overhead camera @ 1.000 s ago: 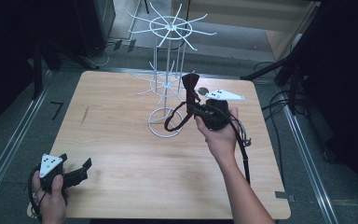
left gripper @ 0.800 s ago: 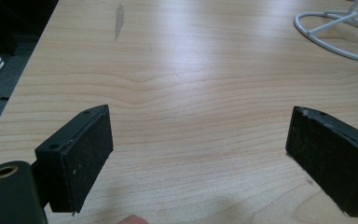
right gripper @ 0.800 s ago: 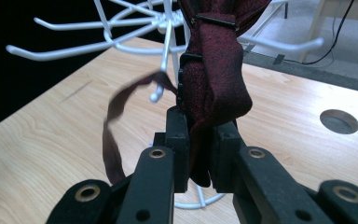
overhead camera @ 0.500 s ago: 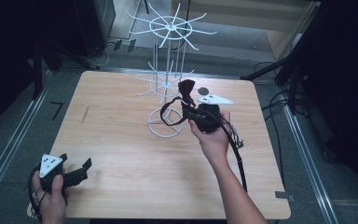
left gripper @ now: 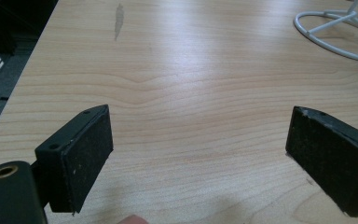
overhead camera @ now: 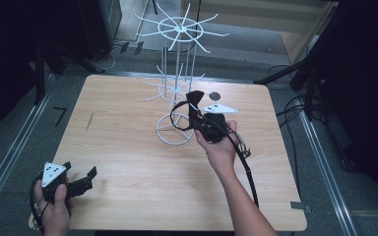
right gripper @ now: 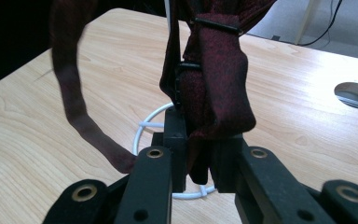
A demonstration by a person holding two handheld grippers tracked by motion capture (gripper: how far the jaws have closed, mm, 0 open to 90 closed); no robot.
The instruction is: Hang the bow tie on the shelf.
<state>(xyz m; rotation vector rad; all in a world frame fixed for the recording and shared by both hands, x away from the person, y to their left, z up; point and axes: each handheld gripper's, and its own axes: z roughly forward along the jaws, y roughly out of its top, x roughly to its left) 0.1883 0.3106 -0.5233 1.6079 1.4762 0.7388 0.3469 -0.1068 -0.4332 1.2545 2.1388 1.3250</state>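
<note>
Since a second ago the right gripper has carried the dark red bow tie leftward, closer to the white wire display rack, and now holds it just above the rack's ring base. Its jaws are clamped tight on the tie's knot, the neck strap looping free below. The left gripper rests at the table's near corner, jaws wide apart, holding nothing. This looks like the hanging step; next the strap needs hooking over a rack arm.
</note>
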